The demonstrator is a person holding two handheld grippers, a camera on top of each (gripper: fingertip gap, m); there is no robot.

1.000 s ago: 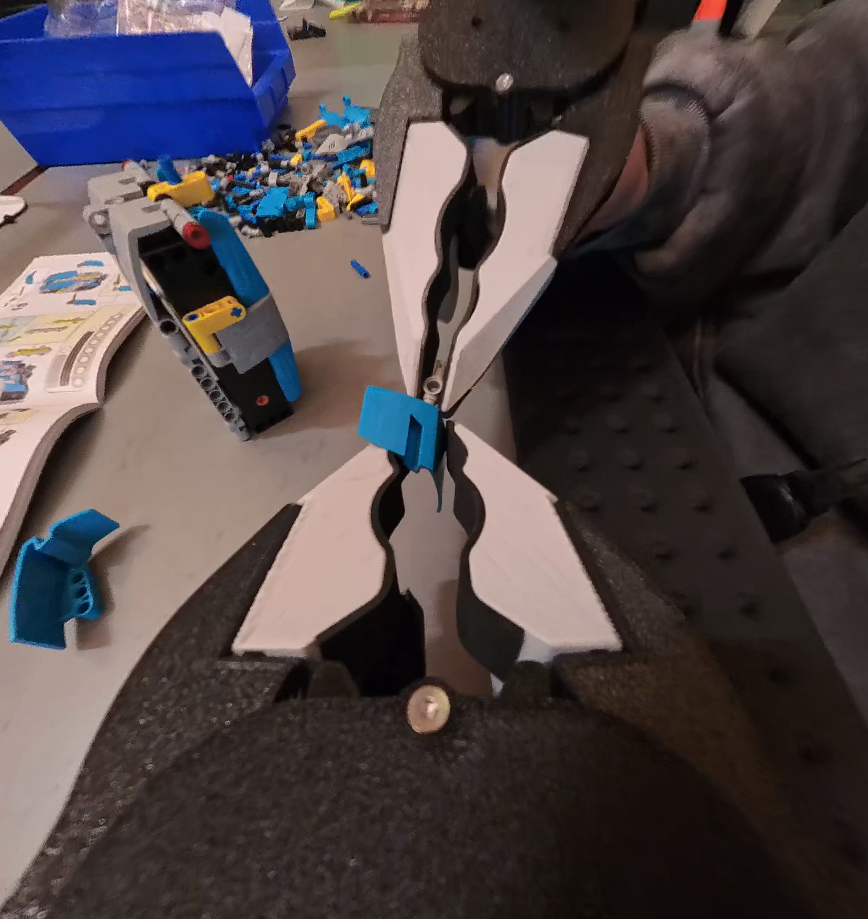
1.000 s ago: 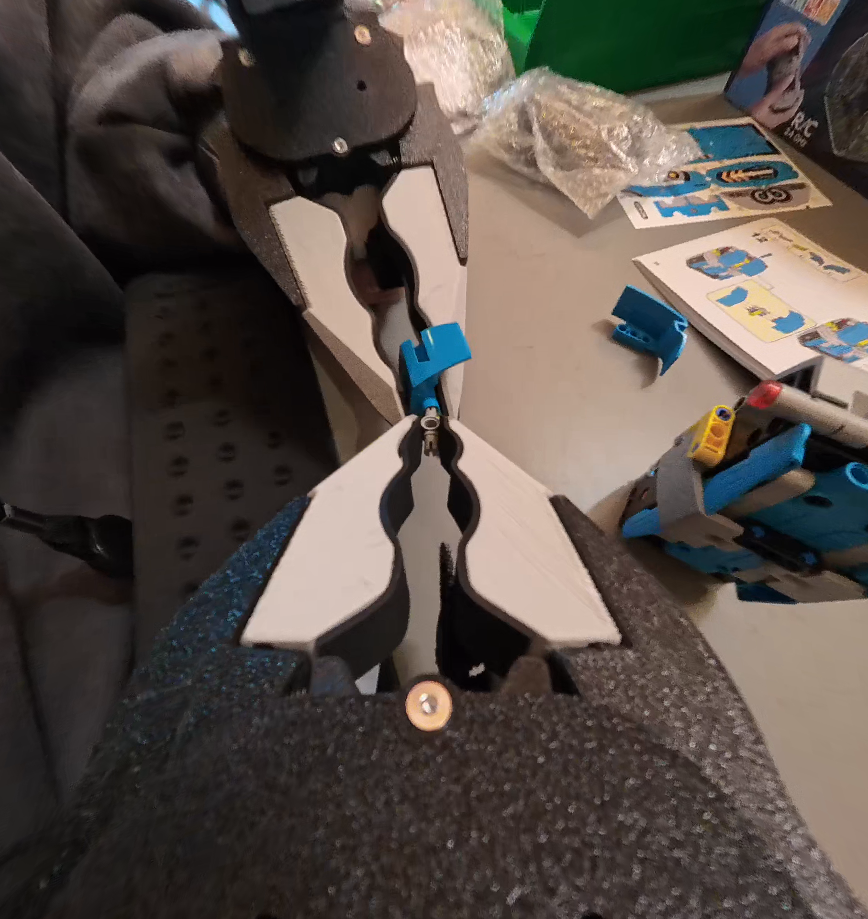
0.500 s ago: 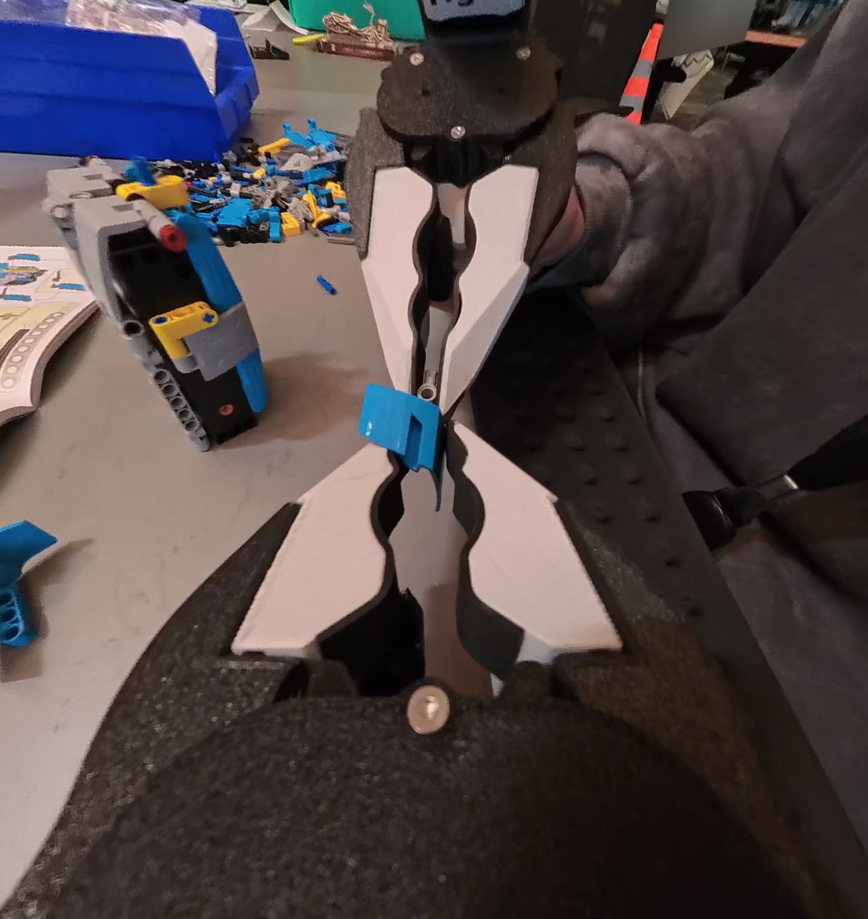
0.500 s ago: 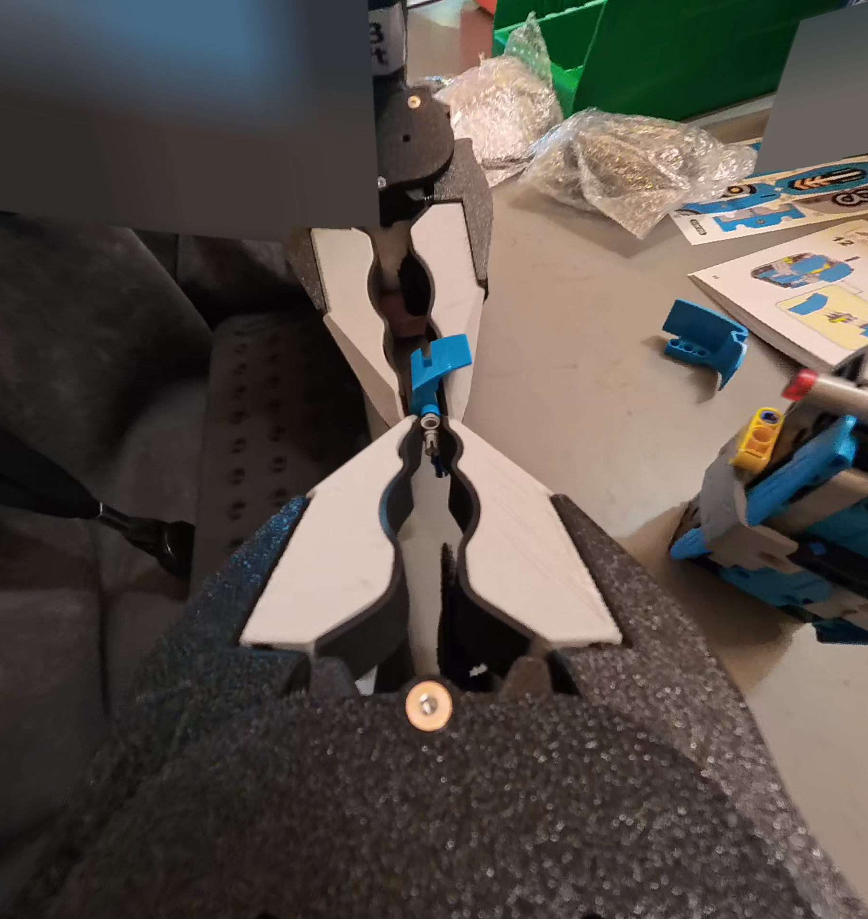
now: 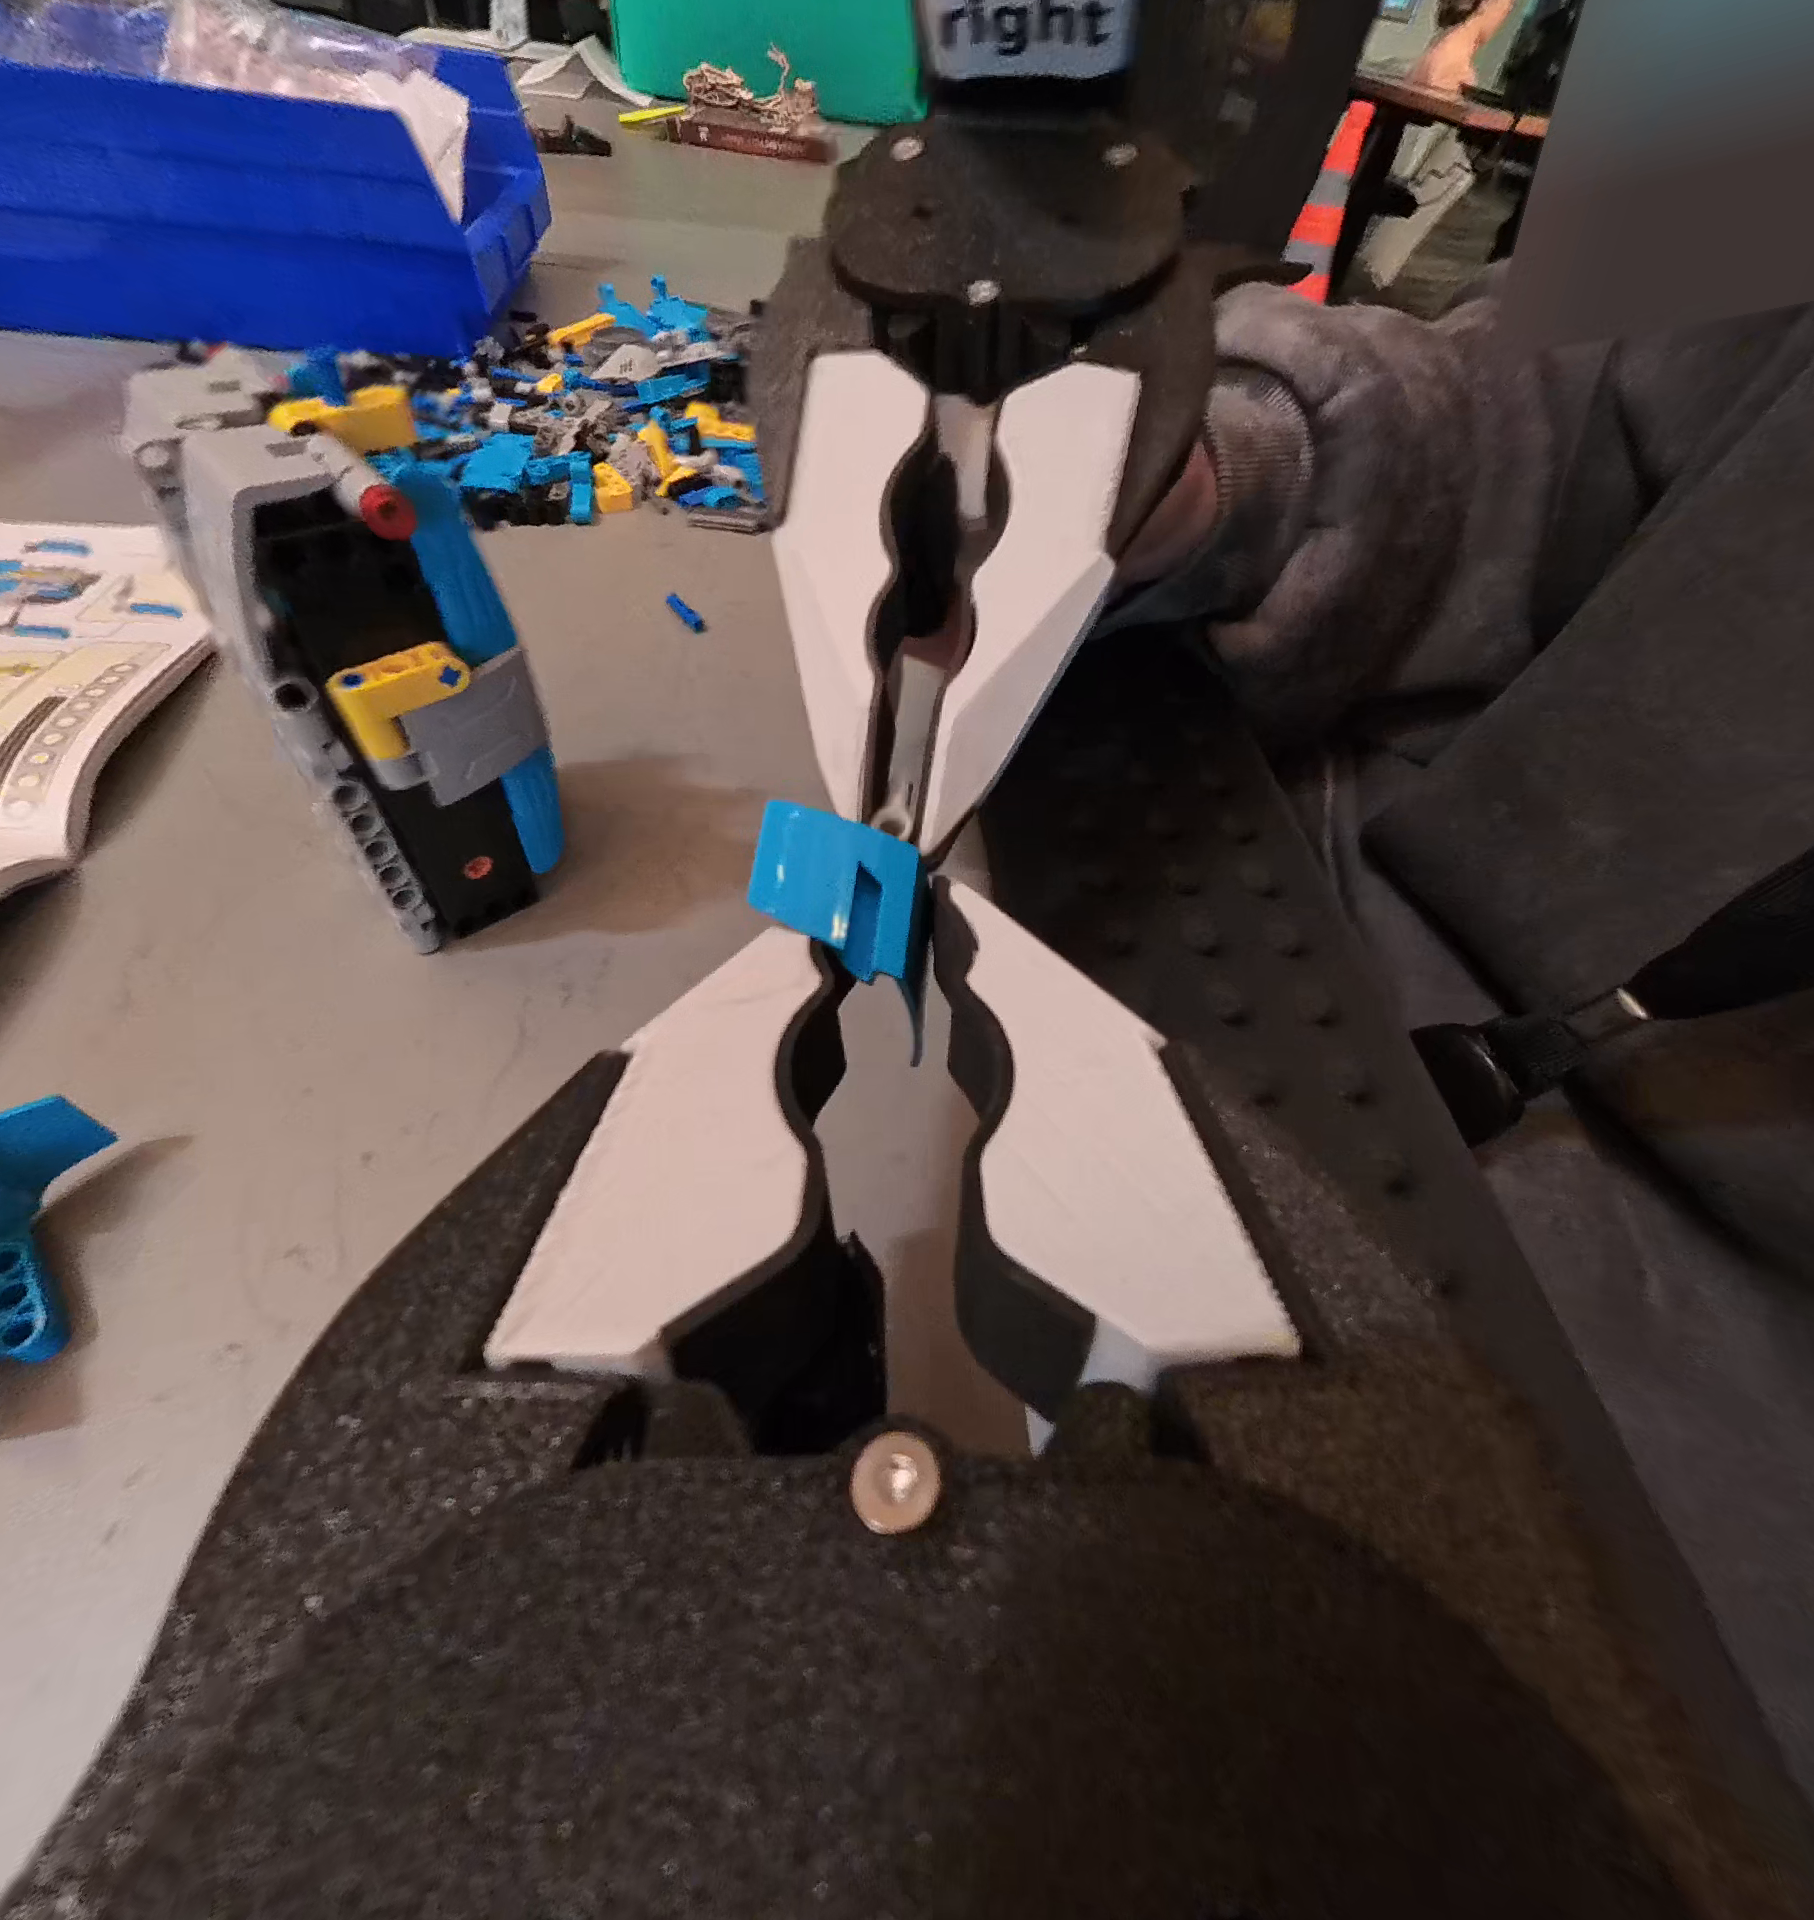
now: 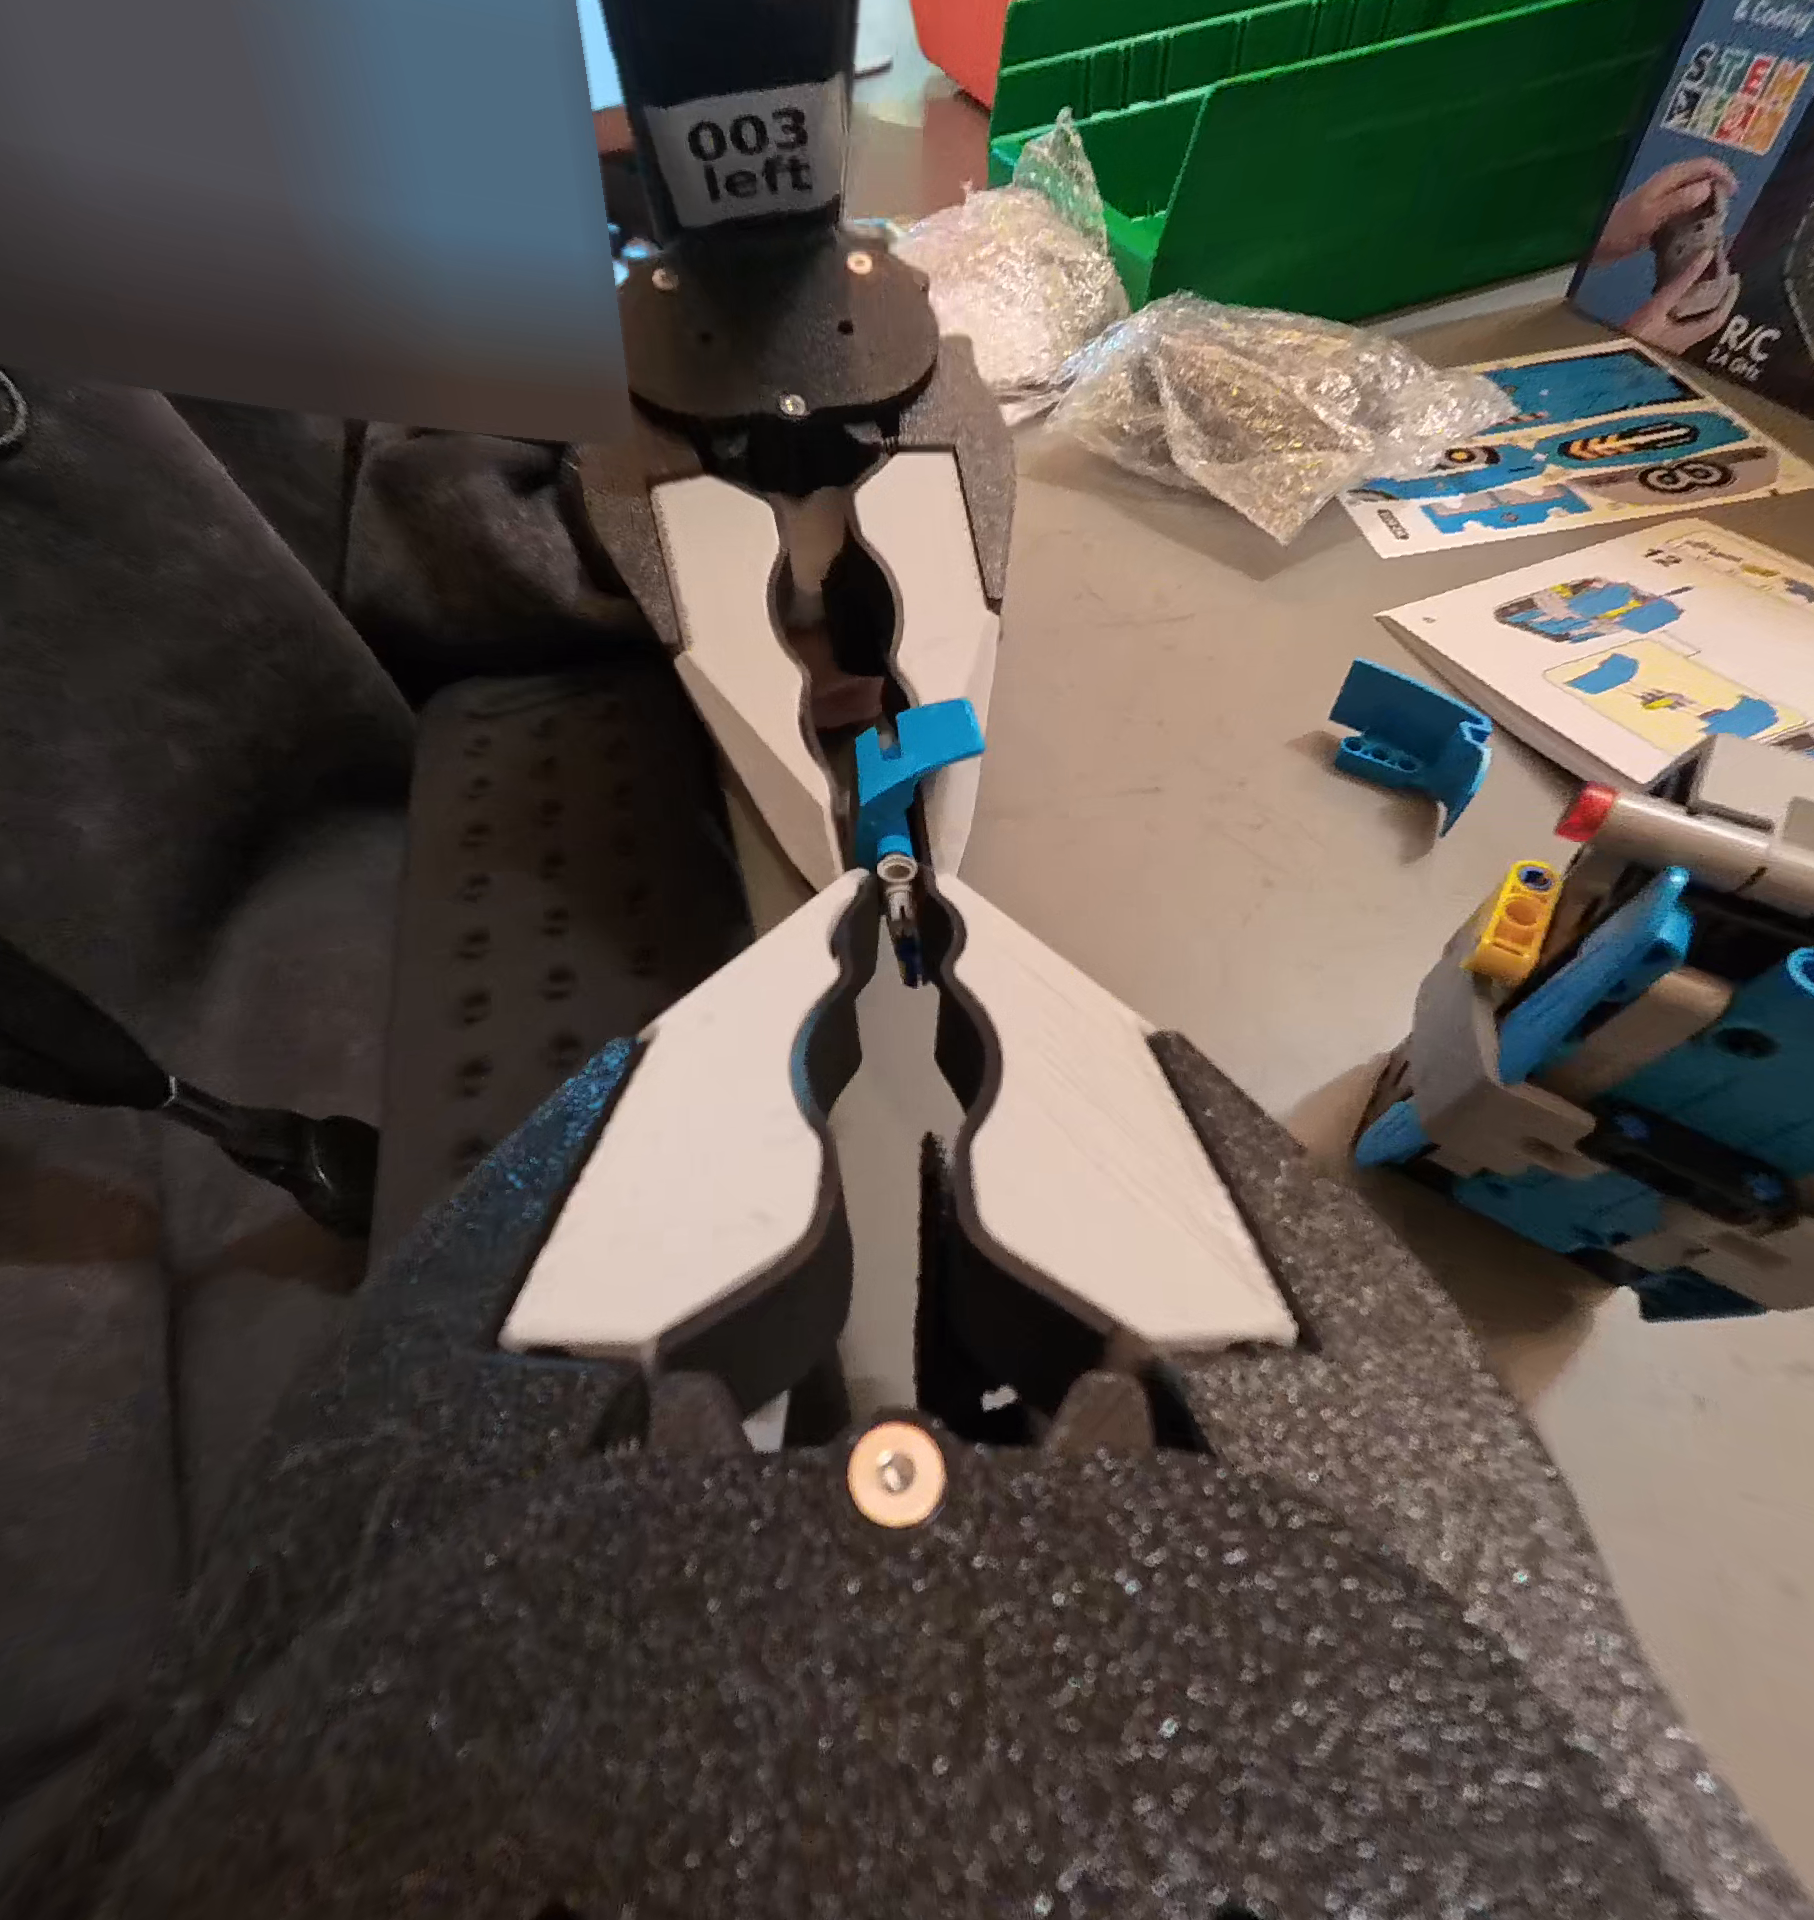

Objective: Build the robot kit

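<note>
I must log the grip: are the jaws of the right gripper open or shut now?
Shut. The right gripper pinches a small grey pin at its tips, against the blue panel piece in the left gripper.

blue bin point(image 5: 207, 239) cut off top-left, booklet point(image 5: 41, 707) cropped left

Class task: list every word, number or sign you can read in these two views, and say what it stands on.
I will not copy the writing, but these things bear it.
White label above the left gripper: legible print.
Pale label above the right gripper: legible print.
Kit box: printed words.
Sticker sheet: symbols.
Instruction booklet: too small to read.
</note>
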